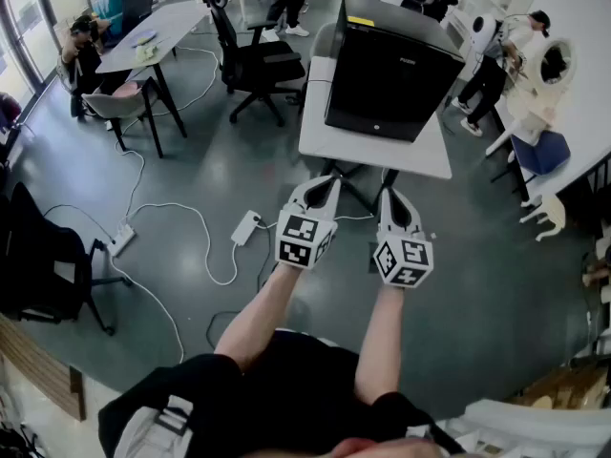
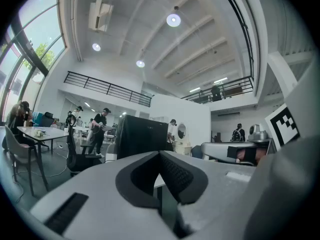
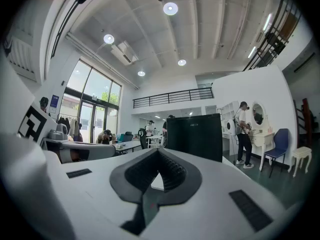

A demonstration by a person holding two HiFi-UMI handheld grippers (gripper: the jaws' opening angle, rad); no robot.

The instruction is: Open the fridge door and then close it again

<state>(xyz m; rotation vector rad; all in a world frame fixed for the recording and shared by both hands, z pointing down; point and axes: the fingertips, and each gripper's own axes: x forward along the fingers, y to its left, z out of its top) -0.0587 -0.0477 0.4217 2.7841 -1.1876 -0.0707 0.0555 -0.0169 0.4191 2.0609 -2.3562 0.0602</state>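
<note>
A small black fridge (image 1: 387,70) stands on a white table (image 1: 325,141), its door closed and facing me. It also shows ahead in the left gripper view, fridge (image 2: 142,136), and in the right gripper view, fridge (image 3: 195,136). My left gripper (image 1: 329,181) and right gripper (image 1: 389,197) are held side by side in front of the table, short of the fridge, pointing level at it. Both are shut with nothing between their jaws. Neither touches the fridge.
Black office chairs (image 1: 258,60) and a long white table (image 1: 158,27) stand to the left behind. Cables and a power strip (image 1: 122,239) lie on the grey floor. People stand at the right by a white dresser (image 1: 530,103) and a blue chair (image 1: 542,153).
</note>
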